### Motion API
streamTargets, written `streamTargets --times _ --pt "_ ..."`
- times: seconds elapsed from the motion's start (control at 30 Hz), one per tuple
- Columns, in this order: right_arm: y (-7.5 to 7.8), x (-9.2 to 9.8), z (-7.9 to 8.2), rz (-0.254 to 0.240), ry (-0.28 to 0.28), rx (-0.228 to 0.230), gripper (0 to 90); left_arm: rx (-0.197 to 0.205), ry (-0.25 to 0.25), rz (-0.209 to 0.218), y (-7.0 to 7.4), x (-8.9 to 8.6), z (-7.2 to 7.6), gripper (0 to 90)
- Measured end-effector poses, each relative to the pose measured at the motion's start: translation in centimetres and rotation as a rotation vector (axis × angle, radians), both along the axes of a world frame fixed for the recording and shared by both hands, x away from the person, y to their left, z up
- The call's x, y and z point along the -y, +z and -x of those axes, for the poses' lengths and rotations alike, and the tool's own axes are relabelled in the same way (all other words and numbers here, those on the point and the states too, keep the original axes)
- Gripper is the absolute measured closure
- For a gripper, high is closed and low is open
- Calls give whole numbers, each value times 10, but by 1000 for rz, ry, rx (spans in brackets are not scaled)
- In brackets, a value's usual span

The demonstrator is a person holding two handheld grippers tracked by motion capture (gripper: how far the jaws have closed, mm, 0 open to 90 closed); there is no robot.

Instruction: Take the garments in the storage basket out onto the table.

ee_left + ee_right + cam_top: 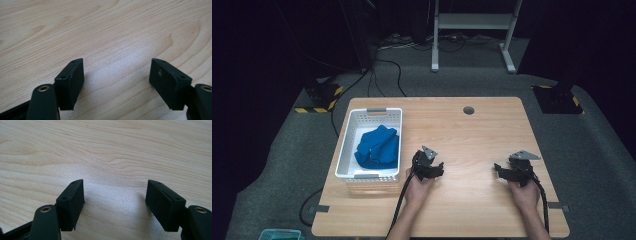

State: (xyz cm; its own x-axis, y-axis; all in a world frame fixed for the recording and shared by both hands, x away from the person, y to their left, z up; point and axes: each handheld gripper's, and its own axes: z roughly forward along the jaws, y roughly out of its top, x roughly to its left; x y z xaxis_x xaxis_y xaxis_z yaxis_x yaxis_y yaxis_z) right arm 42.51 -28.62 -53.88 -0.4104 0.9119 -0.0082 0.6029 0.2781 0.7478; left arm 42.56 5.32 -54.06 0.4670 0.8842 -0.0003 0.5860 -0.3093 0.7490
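Wood-grain worktop (pixel 472 150) carries a white slatted basket (pixel 343 150) at its left side, w/ a crumpled blue cloth (pixel 378 146) lying inside it, towards the middle of the basket. Left gripper (pixel 438 170) sits just right of the basket's near corner, held in the person's left hand (pixel 418 187); cloth is near it but apart, the basket wall between them. Right gripper (pixel 501 170) is well to the right, near the worktop's right edge, held in the right hand (pixel 524 192), far from basket & cloth. In the left gripper view, left gripper (pixel 116 71) has jaws wide apart, nothing between them, bare wood below. Right gripper view: right gripper (pixel 115 191) likewise spread wide, empty, over bare wood. Small round hole (pixel 468 110) sits near the worktop's far edge. Black cables trail back from both grippers along the forearms.
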Motion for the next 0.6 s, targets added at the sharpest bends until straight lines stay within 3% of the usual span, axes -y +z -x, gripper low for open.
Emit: streamTargets --times 0.6 --pt "0 0 0 0 -1 0 313 -2 -7 -1 0 0 0 262"
